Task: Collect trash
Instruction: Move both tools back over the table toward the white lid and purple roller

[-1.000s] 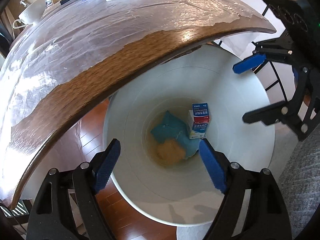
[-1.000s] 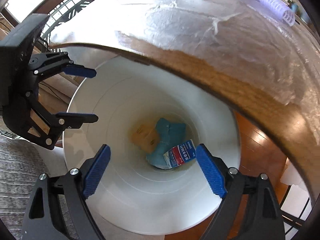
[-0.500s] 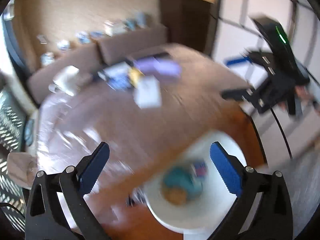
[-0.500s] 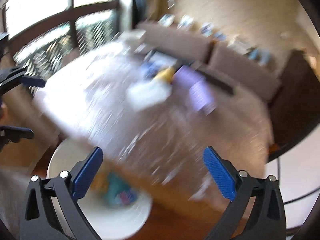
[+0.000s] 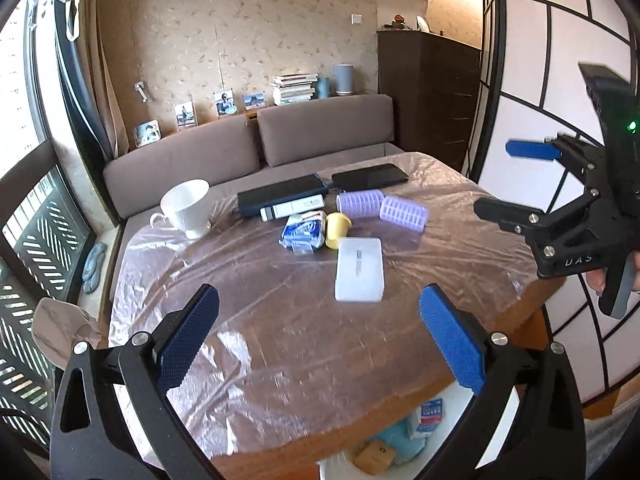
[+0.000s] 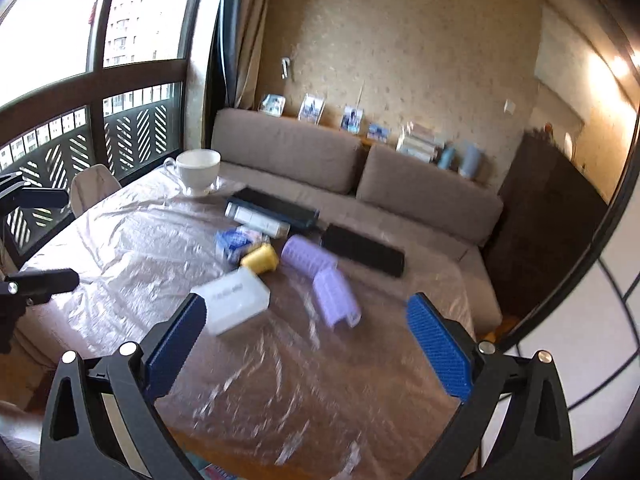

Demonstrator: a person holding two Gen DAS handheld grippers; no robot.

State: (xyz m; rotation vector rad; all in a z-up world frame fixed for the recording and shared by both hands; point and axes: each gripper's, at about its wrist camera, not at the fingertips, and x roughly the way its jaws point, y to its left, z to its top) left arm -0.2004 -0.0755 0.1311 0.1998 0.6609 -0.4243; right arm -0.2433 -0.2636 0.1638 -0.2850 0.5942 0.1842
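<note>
My left gripper [image 5: 320, 344] is open and empty above the near part of the plastic-covered wooden table [image 5: 256, 352]. My right gripper [image 6: 308, 344] is open and empty too; it also shows at the right of the left wrist view [image 5: 516, 178]. On the table lie a white box [image 5: 359, 269] [image 6: 232, 300], a blue-white packet [image 5: 303, 232] [image 6: 236, 242], a small yellow cup [image 5: 337, 227] [image 6: 260, 259] and two purple hair rollers [image 5: 382, 205] [image 6: 320, 276]. The white bin [image 5: 500, 412] below the table's near edge holds a blue-white carton [image 5: 430, 416], teal stuff and a tan piece.
A white teacup [image 5: 187, 207] stands at the table's far left. A black case with a white box [image 5: 282, 200] and a black flat device [image 5: 370, 176] lie at the far side. A brown sofa [image 5: 248, 152] is behind, window railing left, dark cabinet [image 5: 432, 96] right.
Both grippers have lifted from looking down into the bin and now face across the tabletop. Both stay open and empty.
</note>
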